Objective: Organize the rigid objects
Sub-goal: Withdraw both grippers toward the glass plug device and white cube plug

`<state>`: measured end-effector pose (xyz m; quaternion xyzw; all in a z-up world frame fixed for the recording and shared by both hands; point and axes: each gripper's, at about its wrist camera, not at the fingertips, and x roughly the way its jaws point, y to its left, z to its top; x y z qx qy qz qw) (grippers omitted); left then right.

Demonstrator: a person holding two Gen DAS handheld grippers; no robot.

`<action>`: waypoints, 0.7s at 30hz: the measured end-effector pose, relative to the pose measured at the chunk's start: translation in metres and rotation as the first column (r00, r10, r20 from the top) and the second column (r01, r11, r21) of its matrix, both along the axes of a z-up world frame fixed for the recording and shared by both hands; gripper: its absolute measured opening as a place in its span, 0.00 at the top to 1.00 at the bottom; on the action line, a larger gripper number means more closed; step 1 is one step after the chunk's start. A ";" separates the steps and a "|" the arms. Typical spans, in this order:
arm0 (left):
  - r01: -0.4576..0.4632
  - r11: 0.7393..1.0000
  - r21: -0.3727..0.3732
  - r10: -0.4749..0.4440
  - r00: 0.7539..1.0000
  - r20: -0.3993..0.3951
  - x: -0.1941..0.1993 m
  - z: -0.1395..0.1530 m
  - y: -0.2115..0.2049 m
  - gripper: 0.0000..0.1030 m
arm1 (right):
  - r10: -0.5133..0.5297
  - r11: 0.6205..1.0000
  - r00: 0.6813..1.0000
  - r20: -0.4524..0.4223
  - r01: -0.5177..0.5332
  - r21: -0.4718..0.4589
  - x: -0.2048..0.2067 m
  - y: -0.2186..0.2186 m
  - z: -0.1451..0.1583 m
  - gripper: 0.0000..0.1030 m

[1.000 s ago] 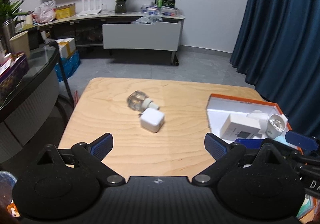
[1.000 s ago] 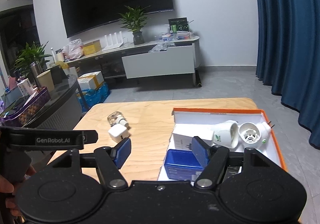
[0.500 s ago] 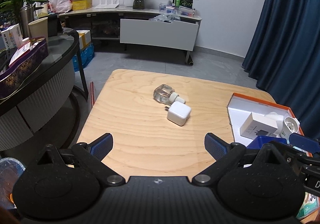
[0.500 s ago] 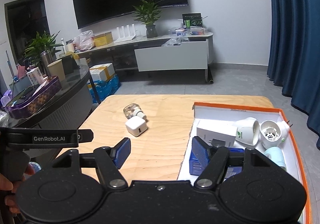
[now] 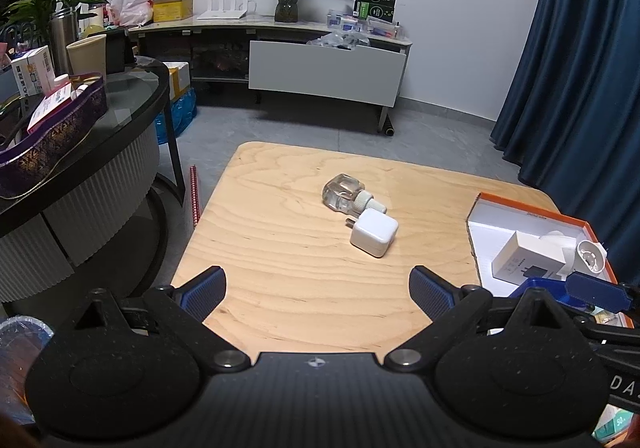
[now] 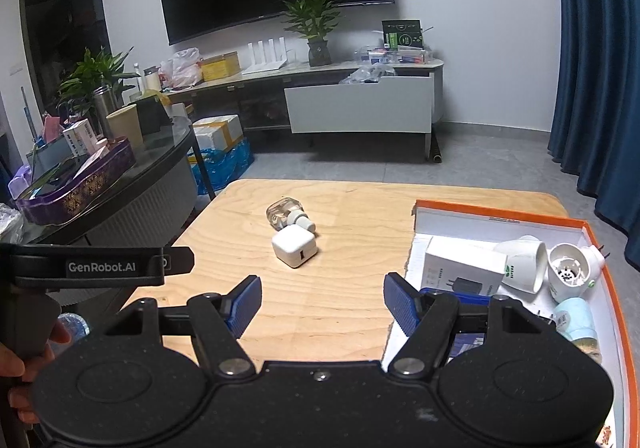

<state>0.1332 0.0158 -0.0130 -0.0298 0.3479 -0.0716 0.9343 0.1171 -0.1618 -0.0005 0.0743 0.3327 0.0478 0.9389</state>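
A white cube charger [image 5: 374, 232] [image 6: 295, 248] and a clear glass bottle with a white cap [image 5: 347, 195] [image 6: 286, 215] lie touching each other mid-table. An orange-rimmed white box [image 5: 532, 212] [image 6: 500, 215] at the right holds a white carton [image 6: 464, 267], a white cup [image 6: 520, 263], a white plug device [image 6: 570, 272], a pale blue bottle [image 6: 576, 324] and a blue item [image 5: 538, 284]. My left gripper [image 5: 316, 292] is open and empty above the table's near edge. My right gripper [image 6: 320, 302] is open and empty, its right finger over the box's left edge.
The wooden table [image 5: 288, 248] is small with rounded corners. A dark glass round table [image 5: 80, 151] with a purple tray stands at the left. A TV cabinet [image 5: 324, 71] stands at the far wall and blue curtains [image 5: 580, 67] hang at the right.
Both grippers have pulled back and risen, so the table and box look smaller. The right gripper has come away from the blue item in the box. The objects have not moved.
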 end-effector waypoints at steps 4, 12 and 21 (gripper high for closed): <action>-0.005 1.000 -0.001 0.005 1.000 0.000 0.002 0.000 0.005 0.02 | 0.012 1.000 1.000 -0.006 -0.012 -0.003 0.003 0.004 -0.001 0.21; -0.014 1.000 -0.003 0.014 1.000 -0.001 0.007 -0.001 0.012 0.02 | 0.029 1.000 0.999 -0.015 -0.029 -0.001 0.012 0.012 -0.004 0.21; -0.023 1.000 -0.008 0.023 1.000 -0.007 0.012 -0.004 0.017 0.02 | 0.037 0.999 0.999 -0.030 -0.037 0.003 0.023 0.022 -0.009 0.21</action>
